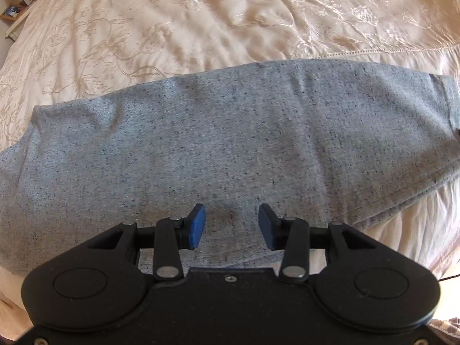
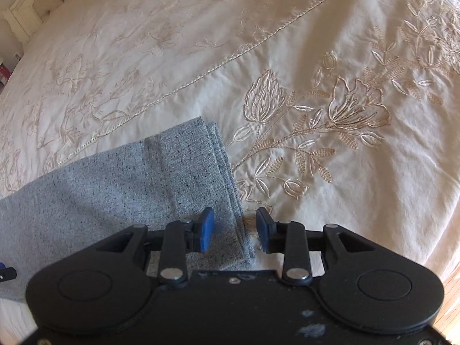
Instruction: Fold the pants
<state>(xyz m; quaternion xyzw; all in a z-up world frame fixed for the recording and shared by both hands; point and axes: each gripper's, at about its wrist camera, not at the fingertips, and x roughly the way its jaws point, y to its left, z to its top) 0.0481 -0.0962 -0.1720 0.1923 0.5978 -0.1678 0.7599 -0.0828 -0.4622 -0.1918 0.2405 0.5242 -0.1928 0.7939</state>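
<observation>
Both hand-held grippers hang over the grey pants (image 1: 230, 143), jaws apart, gripping nothing: the left hand-held gripper (image 1: 232, 225) above their middle, the right hand-held gripper (image 2: 235, 230) straddling their hem edge, likely to pinch it. Pants lie flat on the embroidered bed (image 2: 316, 57), legs apparently stacked. Beyond the pants stands a nightstand (image 1: 17, 8); nothing blocks them.

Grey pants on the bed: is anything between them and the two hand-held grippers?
Nothing visible. The left hand-held gripper is open above the grey pants, and the right hand-held gripper is open over their hem edge.
</observation>
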